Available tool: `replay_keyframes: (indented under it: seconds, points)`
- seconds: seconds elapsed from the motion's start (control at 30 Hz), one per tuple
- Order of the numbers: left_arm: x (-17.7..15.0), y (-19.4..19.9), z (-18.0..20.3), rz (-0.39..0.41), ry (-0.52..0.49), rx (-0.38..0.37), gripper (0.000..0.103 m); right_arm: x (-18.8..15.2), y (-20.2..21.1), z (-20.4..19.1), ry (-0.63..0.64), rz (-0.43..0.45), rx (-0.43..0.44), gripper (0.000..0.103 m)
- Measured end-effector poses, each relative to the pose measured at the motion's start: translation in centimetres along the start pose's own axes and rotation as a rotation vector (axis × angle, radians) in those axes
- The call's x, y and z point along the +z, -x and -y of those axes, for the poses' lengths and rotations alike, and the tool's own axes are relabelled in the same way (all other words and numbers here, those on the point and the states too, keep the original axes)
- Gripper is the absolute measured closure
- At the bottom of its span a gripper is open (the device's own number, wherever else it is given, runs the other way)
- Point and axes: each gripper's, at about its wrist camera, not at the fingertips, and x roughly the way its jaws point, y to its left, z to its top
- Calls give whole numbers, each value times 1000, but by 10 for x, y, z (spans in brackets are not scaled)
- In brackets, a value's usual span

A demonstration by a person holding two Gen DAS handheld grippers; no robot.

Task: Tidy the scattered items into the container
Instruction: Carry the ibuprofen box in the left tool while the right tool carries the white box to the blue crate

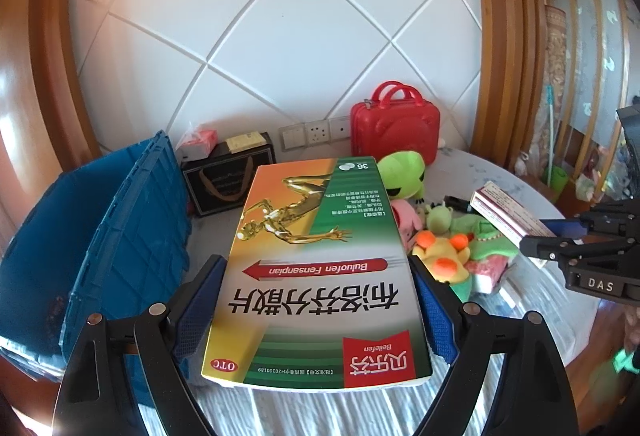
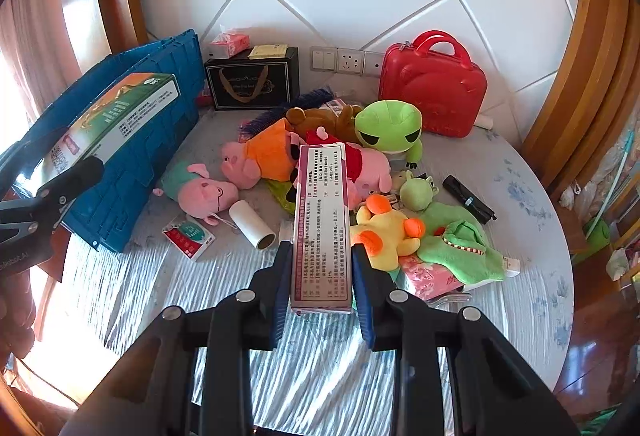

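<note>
My left gripper (image 1: pixel 316 300) is shut on a large green-and-orange medicine box (image 1: pixel 316 268), held above the table just right of the blue crate (image 1: pixel 120 236). It also shows in the right wrist view (image 2: pixel 116 116), in front of the crate (image 2: pixel 160 124). My right gripper (image 2: pixel 322 260) is shut on a narrow pink-and-white medicine box (image 2: pixel 322 224), held above the table before the toy pile. That box also shows in the left wrist view (image 1: pixel 508 212). Plush pigs (image 2: pixel 204 188), a green frog (image 2: pixel 390 128) and a yellow duck (image 2: pixel 384 232) lie scattered.
A red case (image 2: pixel 436 88) and a black gift bag (image 2: pixel 252 80) stand against the wall. A lint roll (image 2: pixel 252 224), a red-and-white packet (image 2: pixel 188 236), a black tube (image 2: pixel 468 198) and a green cloth (image 2: pixel 460 248) lie on the round table (image 2: pixel 532 276).
</note>
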Motion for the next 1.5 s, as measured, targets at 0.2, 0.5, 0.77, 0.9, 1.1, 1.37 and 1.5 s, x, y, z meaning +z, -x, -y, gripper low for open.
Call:
replay_keyframes:
  seconds: [0.2,0.5,0.77,0.9,1.1,1.37,1.5]
  points:
    - [2,4,-40,22,17,-7,15,15,-3,-39,22,5,-6,75]
    - [8,15,-118,71,46,-5,15,46,-8,-115,63,25,0,75]
    - [5,26,-193,103,87,17,15,76,-16,-190,111,54,24,75]
    - [0,31,-234,114,120,43,15,94,-19,-230,136,77,46,75]
    - [-10,42,-295,123,175,95,15,116,-24,-289,184,98,86,75]
    - [-28,49,-370,115,230,197,15,147,-37,-361,265,121,155,75]
    - [-33,51,-401,116,257,244,15,161,-44,-397,305,130,190,75]
